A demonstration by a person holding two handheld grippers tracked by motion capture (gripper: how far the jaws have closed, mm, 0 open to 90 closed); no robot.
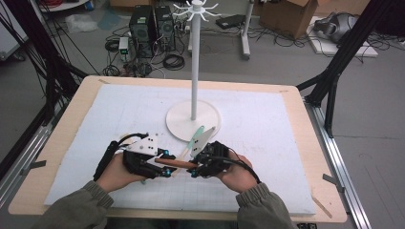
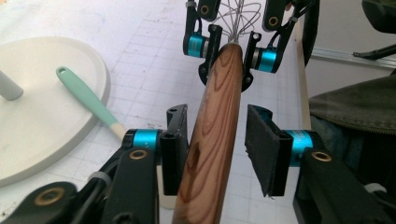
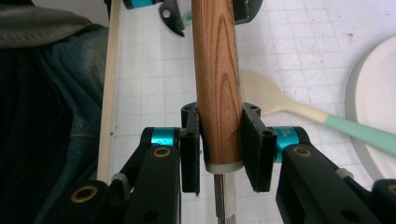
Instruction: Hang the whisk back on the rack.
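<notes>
Whisk handle (image 3: 217, 84) over wooden spatula (image 3: 280, 100)

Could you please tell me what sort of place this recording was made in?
Probably a lab or workshop set up for recording, not a kitchen. Two computer towers stand on the floor among loose cables, cardboard boxes sit behind, and the table carries a gridded white mat.

Table (image 1: 305, 157) w/ white mat (image 1: 267, 143); stand base (image 1: 181, 125), spatula (image 1: 195, 139) on it.
</notes>
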